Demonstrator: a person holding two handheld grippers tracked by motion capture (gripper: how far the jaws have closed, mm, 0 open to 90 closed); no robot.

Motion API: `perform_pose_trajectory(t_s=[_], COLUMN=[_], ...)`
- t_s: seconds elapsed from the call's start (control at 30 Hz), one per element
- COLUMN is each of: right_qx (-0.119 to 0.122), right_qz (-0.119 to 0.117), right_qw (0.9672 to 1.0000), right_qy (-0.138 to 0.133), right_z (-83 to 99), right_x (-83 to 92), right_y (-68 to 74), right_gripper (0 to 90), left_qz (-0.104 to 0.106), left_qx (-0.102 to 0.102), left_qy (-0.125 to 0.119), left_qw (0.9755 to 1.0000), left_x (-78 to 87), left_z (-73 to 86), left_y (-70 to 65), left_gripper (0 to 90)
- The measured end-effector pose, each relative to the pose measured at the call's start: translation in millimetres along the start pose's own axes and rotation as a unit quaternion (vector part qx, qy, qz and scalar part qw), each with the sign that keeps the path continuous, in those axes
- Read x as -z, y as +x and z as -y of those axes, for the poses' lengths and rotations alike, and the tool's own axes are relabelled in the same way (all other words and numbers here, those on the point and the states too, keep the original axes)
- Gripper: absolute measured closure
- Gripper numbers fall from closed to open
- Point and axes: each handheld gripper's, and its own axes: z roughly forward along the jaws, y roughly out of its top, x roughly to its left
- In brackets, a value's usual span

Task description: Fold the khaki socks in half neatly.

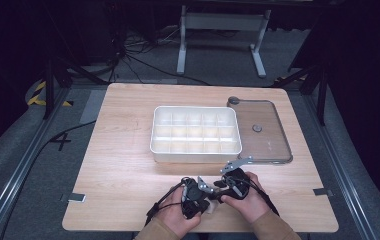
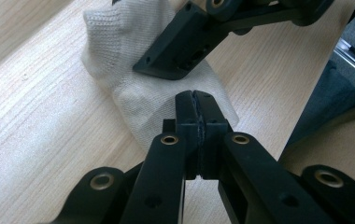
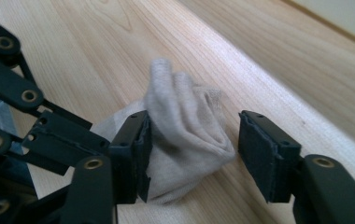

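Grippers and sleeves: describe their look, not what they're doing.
Both the left gripper and the right gripper are black, with jointed bars pinned by brass-coloured rivets and flat, dark-padded fingers. A grey three-cornered plate tops the right one. Black cables trail back. The sleeves are tan.

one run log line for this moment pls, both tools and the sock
left tool: shut on sock | right tool: open, sock between jaws, unpressed | sock: bunched on table | tray: untouched
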Motion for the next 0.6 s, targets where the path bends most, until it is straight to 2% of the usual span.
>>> perform_pose_trajectory(t_s=[0.23,0.6], right_qx=[-0.016,-0.024], right_qz=[-0.023,-0.038], right_qw=[0.9996,0.9990], right_qy=[0.003,0.002], right_z=[0.4,0.9], right_x=[-2.3,-3.8], right_y=[-3.0,-3.8], right_gripper=[49.1,53.1], left_qz=[-0.003,-0.001], left_qx=[-0.001,0.003], left_qy=[-0.005,0.000], left_qw=[1.0000,1.0000], left_x=[-0.7,-0.8], left_z=[1.0,0.9], left_y=[-1.4,-1.8], left_gripper=[89.4,89.4])
